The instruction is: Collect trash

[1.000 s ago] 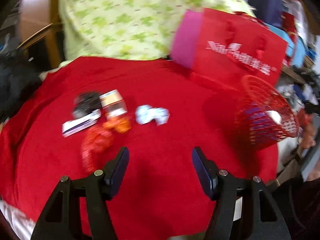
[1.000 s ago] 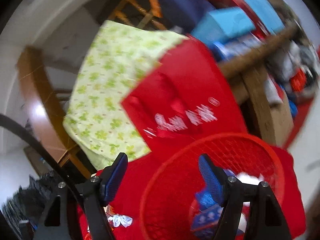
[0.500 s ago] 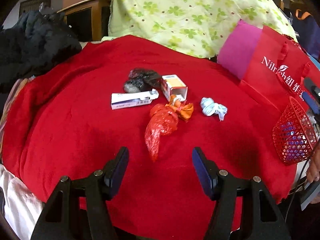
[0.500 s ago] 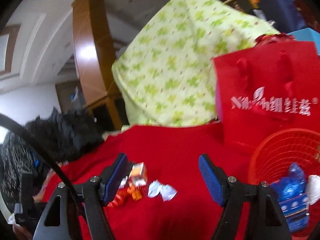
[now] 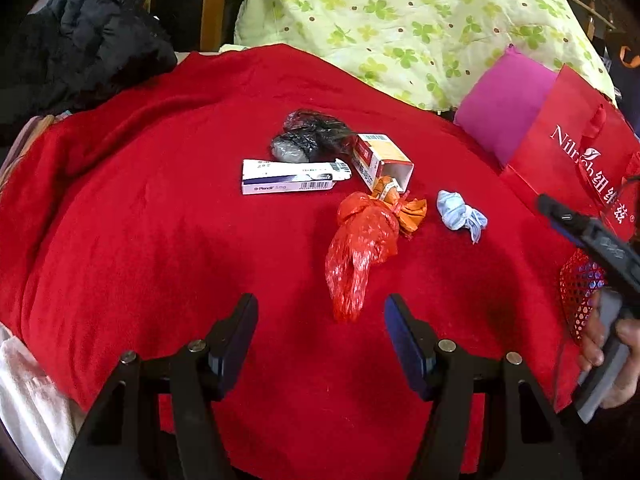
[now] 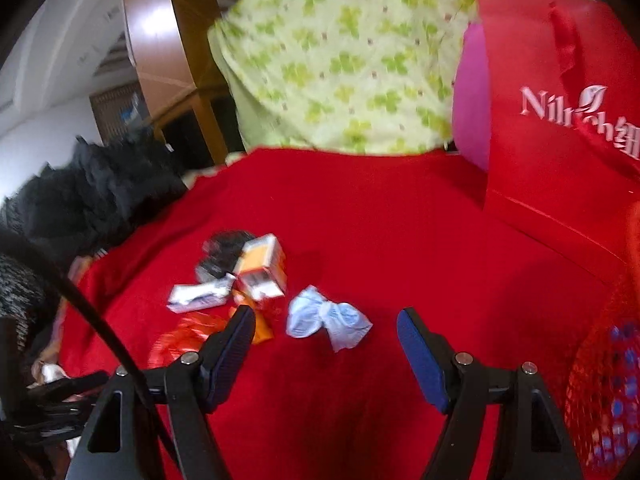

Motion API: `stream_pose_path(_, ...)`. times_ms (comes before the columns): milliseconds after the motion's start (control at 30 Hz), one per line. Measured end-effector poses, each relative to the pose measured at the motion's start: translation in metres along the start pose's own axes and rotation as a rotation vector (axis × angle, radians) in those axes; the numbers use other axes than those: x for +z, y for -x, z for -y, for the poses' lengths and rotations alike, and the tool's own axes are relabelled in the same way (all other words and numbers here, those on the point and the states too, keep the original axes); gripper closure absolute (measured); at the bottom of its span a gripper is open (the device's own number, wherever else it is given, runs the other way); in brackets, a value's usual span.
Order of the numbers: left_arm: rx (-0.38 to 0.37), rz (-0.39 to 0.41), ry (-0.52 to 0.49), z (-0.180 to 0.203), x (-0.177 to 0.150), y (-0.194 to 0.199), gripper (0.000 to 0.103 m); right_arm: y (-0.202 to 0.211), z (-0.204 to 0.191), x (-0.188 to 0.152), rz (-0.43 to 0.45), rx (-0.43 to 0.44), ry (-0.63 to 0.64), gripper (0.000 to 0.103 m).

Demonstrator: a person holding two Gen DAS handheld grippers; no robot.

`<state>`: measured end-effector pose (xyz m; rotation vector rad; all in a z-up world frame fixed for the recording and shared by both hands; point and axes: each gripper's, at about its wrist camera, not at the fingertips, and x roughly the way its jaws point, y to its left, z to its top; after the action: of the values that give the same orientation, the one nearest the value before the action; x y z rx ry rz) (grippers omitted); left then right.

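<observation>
Trash lies on the red cloth [image 5: 140,220]: a crumpled red plastic bag [image 5: 360,248], an orange wrapper [image 5: 408,210], a light blue wad [image 5: 460,214], a white flat box [image 5: 292,178], an orange-and-white carton [image 5: 380,160] and a black wad [image 5: 312,140]. My left gripper [image 5: 320,332] is open and empty, just short of the red bag. My right gripper [image 6: 326,348] is open and empty, with the blue wad [image 6: 326,318] just beyond its fingers. The red mesh basket [image 6: 604,392] stands at the right edge, holding blue wrappers.
A red paper bag [image 5: 572,152] and a pink cushion [image 5: 504,100] stand at the back right. A green-patterned cloth [image 5: 400,20] hangs behind. Black clothing [image 5: 80,48] lies at the back left. The right hand-held gripper body [image 5: 600,248] shows at the right edge.
Both grippers swung left and down from the basket toward the trash pile. The right gripper now points at the blue wad, the left at the red bag.
</observation>
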<state>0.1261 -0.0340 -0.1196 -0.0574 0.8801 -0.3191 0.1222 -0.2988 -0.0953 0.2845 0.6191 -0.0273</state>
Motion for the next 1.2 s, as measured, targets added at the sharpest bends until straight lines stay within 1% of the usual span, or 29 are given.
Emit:
stream_pose_path(100,-0.024,-0.014,-0.027,0.005,0.011,-0.011,0.037,-0.033,0.012,0.004,-0.089,0.012,-0.026,0.027)
stream_pose_path(200,-0.037,-0.033,-0.046,0.012,0.023,-0.027,0.037,-0.062,0.023,0.009,-0.155,0.029,-0.054,0.027)
stream_pose_path(367,-0.059,-0.060,-0.051,0.022,0.042,-0.056,0.037,-0.091,0.039,0.019,-0.192,0.106,-0.129,0.027)
stream_pose_path(500,-0.077,-0.088,-0.060,0.030,0.049,-0.075,0.037,-0.111,0.045,0.024,-0.234,0.166,-0.178,0.027)
stream_pose_path(600,-0.088,-0.105,-0.043,0.031,0.050,-0.085,0.037,-0.124,0.042,0.023,-0.266,0.208,-0.174,0.027)
stream_pose_path(667,-0.104,-0.117,-0.024,0.029,0.049,-0.090,0.037,-0.130,0.037,0.020,-0.298,0.223,-0.148,0.027)
stream_pose_path(733,-0.105,-0.127,-0.021,0.028,0.047,-0.094,0.047,-0.131,0.031,0.017,-0.316,0.231,-0.103,0.027)
stream_pose_path(767,-0.105,-0.140,-0.022,0.027,0.046,-0.096,0.056,-0.130,0.026,0.015,-0.323,0.234,-0.076,0.027)
stream_pose_path(800,-0.109,-0.152,-0.018,0.026,0.045,-0.098,0.059,-0.130,0.023,0.013,-0.325,0.229,-0.057,0.027)
stream_pose_path(833,-0.115,-0.158,-0.011,0.025,0.043,-0.098,0.059,-0.128,0.019,0.011,-0.326,0.218,-0.032,0.028)
stream_pose_path(900,-0.112,-0.150,-0.007,0.025,0.041,-0.095,0.062,-0.126,0.014,0.008,-0.327,0.205,0.008,0.038)
stream_pose_path(933,-0.105,-0.146,-0.008,0.025,0.040,-0.094,0.062,-0.124,0.011,0.007,-0.321,0.190,0.031,0.048)
stream_pose_path(967,-0.099,-0.144,-0.008,0.025,0.040,-0.092,0.063,-0.123,0.009,0.006,-0.314,0.183,0.044,0.052)
stream_pose_path(1067,-0.099,-0.137,0.011,0.022,0.038,-0.086,0.064,-0.118,0.002,0.005,-0.302,0.163,0.077,0.056)
stream_pose_path(1133,-0.097,-0.127,0.017,0.019,0.037,-0.078,0.064,-0.113,-0.003,0.004,-0.294,0.144,0.096,0.058)
stream_pose_path(1200,-0.090,-0.114,0.013,0.019,0.036,-0.068,0.064,-0.104,-0.007,0.003,-0.279,0.145,0.104,0.058)
